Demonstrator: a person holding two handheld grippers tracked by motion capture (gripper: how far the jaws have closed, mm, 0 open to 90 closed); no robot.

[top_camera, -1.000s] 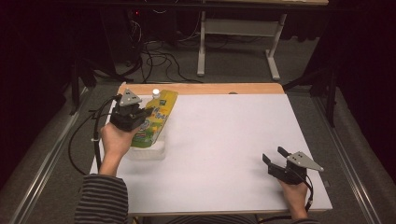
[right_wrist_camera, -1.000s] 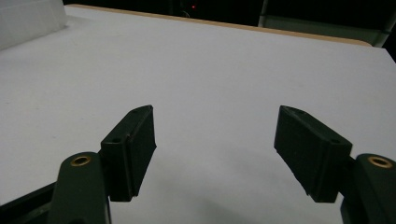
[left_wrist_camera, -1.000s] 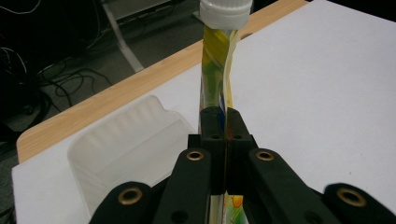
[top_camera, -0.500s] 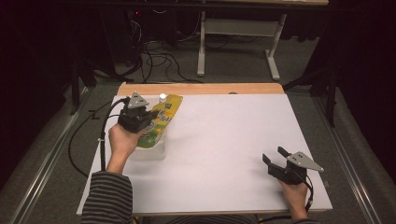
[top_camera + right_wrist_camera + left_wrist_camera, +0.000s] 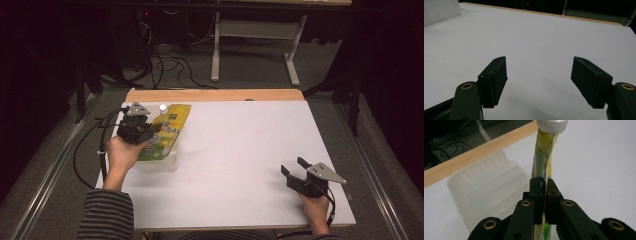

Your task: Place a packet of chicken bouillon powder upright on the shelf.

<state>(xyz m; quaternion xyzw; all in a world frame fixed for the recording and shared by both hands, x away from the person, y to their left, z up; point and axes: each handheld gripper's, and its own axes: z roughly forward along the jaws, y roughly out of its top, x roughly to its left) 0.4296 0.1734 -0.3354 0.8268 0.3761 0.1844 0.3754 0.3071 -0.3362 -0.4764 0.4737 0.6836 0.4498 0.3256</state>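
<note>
A flat yellow-green pouch (image 5: 167, 130) with a white screw cap (image 5: 163, 107) hangs above the table's left side, pinched by my left gripper (image 5: 150, 131), which is shut on it. In the left gripper view the pouch (image 5: 543, 157) stands edge-on between the jaws, its cap (image 5: 552, 125) at the top. Under it sits a clear plastic tub (image 5: 159, 163), seen ribbed and translucent in the left gripper view (image 5: 486, 192). My right gripper (image 5: 292, 167) rests at the table's right front, open with nothing between its fingers (image 5: 495, 80).
The white table (image 5: 240, 150) has a wooden strip (image 5: 215, 95) along its far edge. Cables (image 5: 100, 145) trail from the left gripper off the table's left side. Dark floor, a table frame and wires lie beyond.
My left gripper has carried the pouch a little farther from the person and to the right, above the tub. The right gripper has stayed where it was.
</note>
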